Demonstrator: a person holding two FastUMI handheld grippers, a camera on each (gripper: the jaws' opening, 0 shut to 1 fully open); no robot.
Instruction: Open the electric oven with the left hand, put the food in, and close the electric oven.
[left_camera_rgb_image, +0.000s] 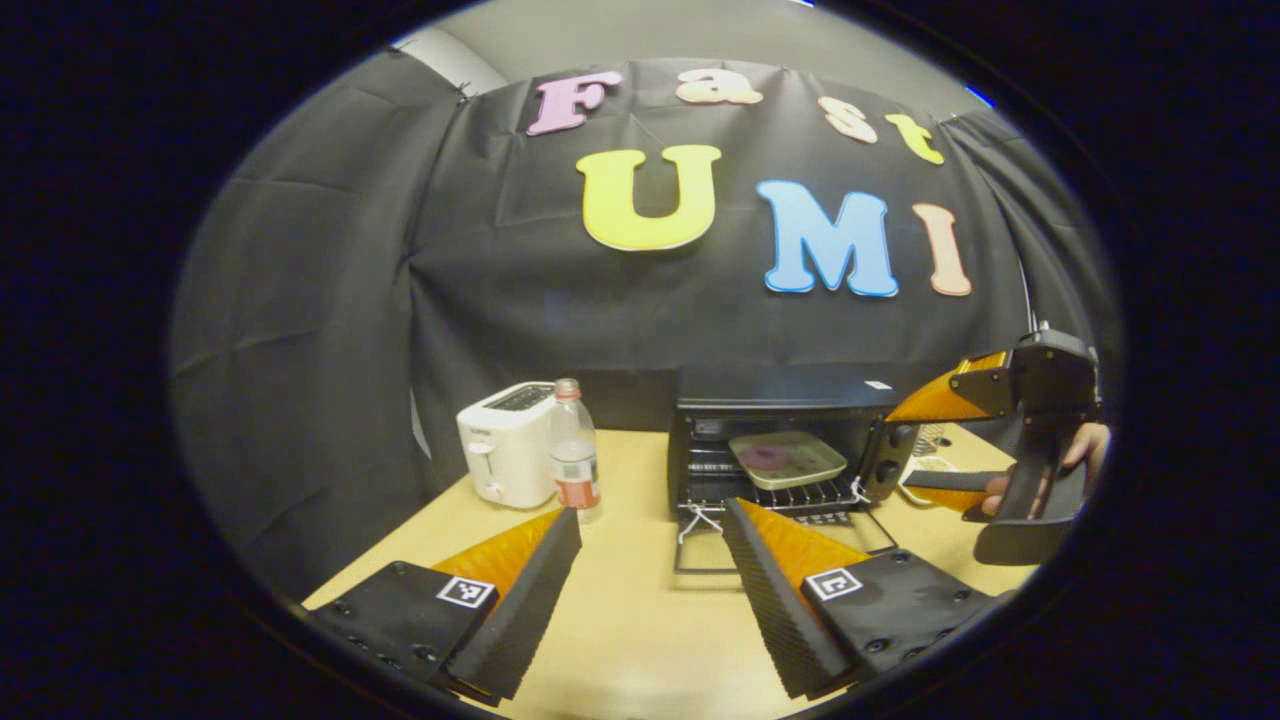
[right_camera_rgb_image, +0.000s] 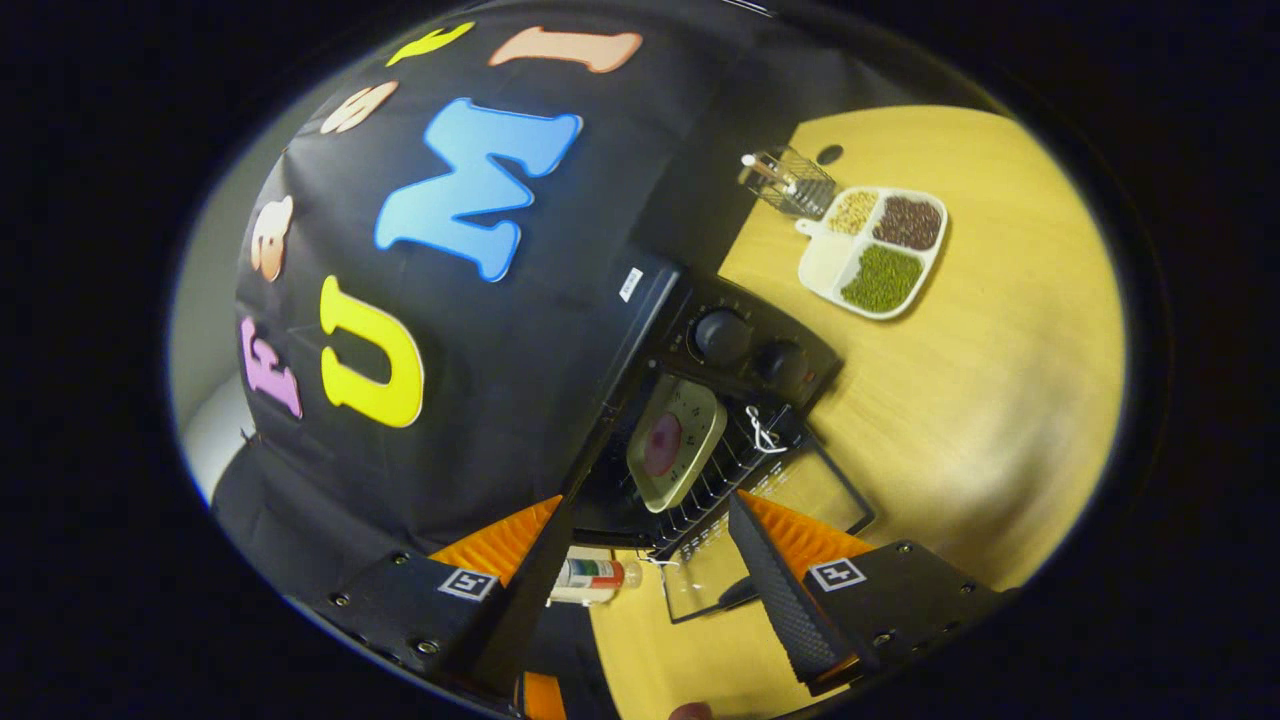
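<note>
Oven (left_camera_rgb_image: 775, 405) sits centre-right in the left gripper view, door (left_camera_rgb_image: 785, 535) dropped flat just beyond the left gripper (left_camera_rgb_image: 650, 570), jaws apart and empty; plate of food (left_camera_rgb_image: 785, 458) rests on the rack. Right gripper view: right gripper (right_camera_rgb_image: 640, 570), jaws apart, faces the plate (right_camera_rgb_image: 675, 440) at centre, wooden table (right_camera_rgb_image: 980, 400) at right. Judging so, only closing remains.

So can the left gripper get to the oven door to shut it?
Probably yes. The door hangs open, flat toward the left gripper, whose open fingers hold nothing, with bare table between. The right gripper is off beside the oven.
</note>
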